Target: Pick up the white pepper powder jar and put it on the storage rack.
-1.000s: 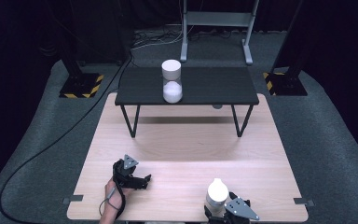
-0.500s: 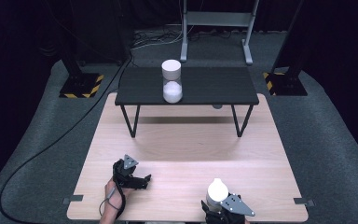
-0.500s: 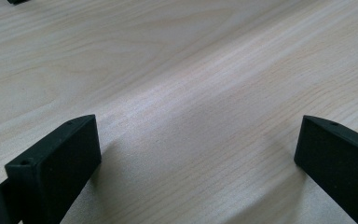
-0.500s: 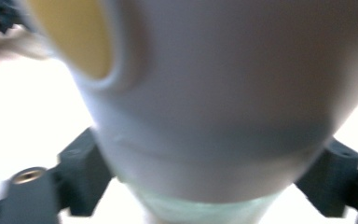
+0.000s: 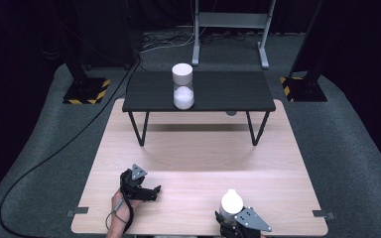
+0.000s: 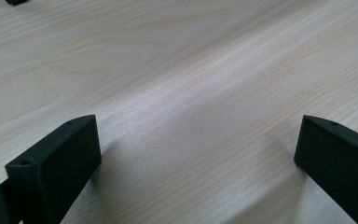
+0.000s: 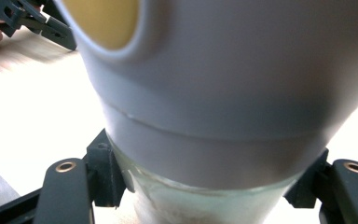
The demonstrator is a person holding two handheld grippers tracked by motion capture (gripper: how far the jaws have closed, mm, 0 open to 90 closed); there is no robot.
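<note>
- Your light wooden table [image 5: 198,163] has a pale, fine-grained top; on its far half stands a small black side table [image 5: 213,91] on thin legs.
- On that black table stands a jar [image 5: 183,87], upright, with a white lid and white contents showing through its clear lower half.
- Near the table's front edge, at your right, is the white-capped bottle [image 5: 231,202]. Its long axis runs close to vertical, cap end up, tilted a little toward the camera above.
- In the right gripper view the bottle [image 7: 233,88] has a smooth, matte grey-white cap that flares wide, with a yellowish round face at its top, and a clear glassy body below the cap.
- Your right gripper [image 5: 230,218] has just been closing its jaws, and they now clamp the bottle: the pads [image 7: 105,172] press on the clear body just under the cap, one on either side.
- Your left gripper [image 5: 151,191] rests low on the wooden table, well apart from the bottle, with your hand [image 5: 120,206] behind it. Its blunt black jaws stand wide apart with bare wood between them.
</note>
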